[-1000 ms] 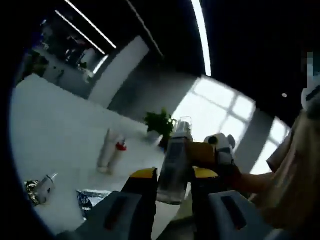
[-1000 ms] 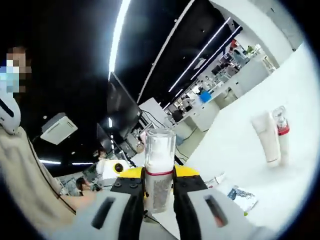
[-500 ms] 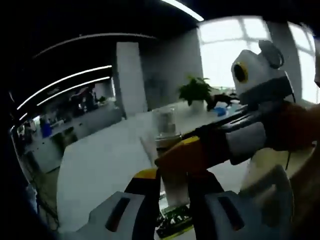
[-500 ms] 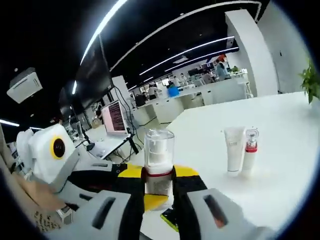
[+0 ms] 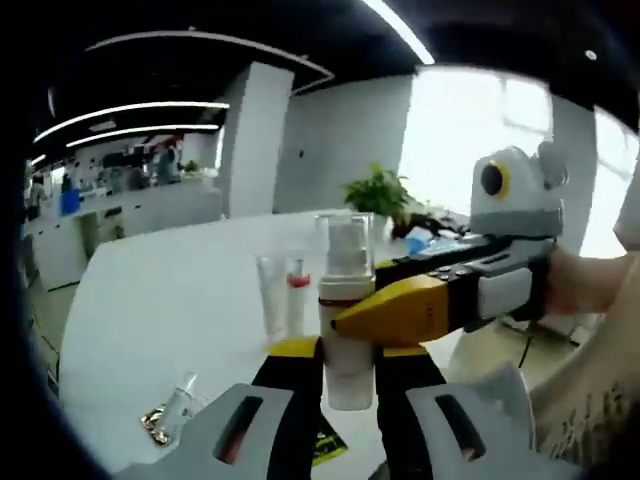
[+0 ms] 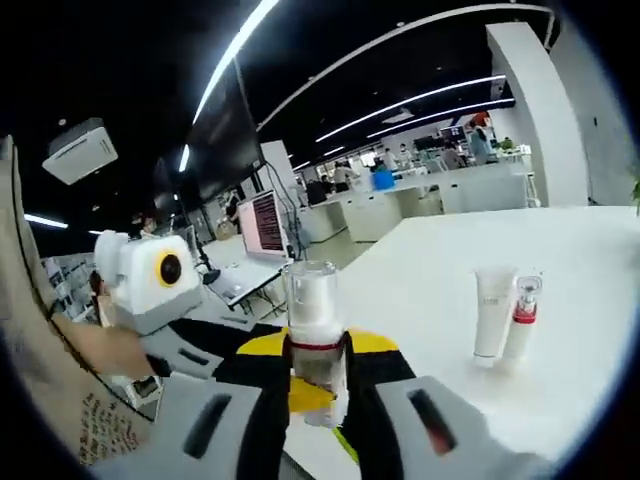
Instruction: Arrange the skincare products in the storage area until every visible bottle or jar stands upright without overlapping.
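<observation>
A pump bottle (image 5: 346, 300) with a clear cap and a red neck band hangs above the white table (image 5: 160, 300). My left gripper (image 5: 348, 352) is shut on its lower body. My right gripper (image 5: 400, 308) reaches in from the right and crosses the bottle just under the cap. In the right gripper view the same bottle (image 6: 313, 330) stands upright in my right gripper (image 6: 318, 345), which is shut on it at the red band. My left gripper (image 6: 300, 392) comes in from the left below it. A white tube (image 6: 491, 325) and a red-collared bottle (image 6: 520, 320) stand upright side by side on the table.
A small clear bottle (image 5: 180, 400) lies on the table beside a gold foil piece (image 5: 155, 425), and a dark sachet (image 5: 325, 440) lies below my jaws. A potted plant (image 5: 378, 195) stands at the far edge. A person's hand (image 6: 95, 350) holds the left gripper.
Both views have swung round and levelled, so the table and standing products now look upright. The pump bottle stays held between both grippers, and the right gripper now lies flatter across it.
</observation>
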